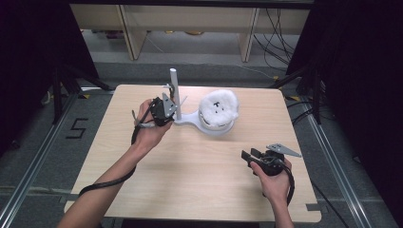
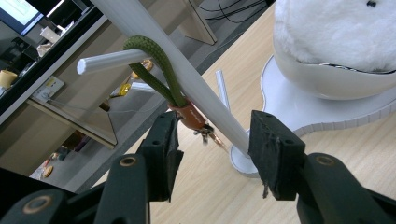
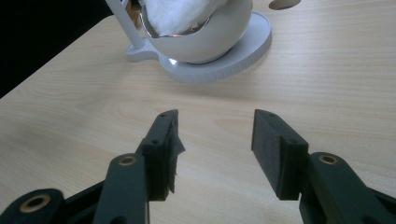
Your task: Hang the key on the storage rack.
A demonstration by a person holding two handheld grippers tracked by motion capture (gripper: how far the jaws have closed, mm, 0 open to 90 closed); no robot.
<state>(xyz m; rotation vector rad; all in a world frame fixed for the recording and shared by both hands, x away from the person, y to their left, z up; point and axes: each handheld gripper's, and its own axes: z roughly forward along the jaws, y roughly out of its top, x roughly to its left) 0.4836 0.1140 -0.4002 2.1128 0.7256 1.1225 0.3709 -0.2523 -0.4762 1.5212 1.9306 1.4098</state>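
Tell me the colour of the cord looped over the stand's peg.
Olive green cord, clearest in the left gripper view.

A pale wood-grain tabletop (image 1: pixel 190 166) carries a white stand (image 1: pixel 190 121), which rests flat toward the far middle. The stand's round base holds a white bowl (image 1: pixel 216 127) topped with white fluff, and its thin post (image 1: pixel 174 90) rises upright just beside it

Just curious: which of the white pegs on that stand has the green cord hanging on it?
The green cord loops over the long peg pointing left in the left gripper view; the shorter pegs beside it are bare.
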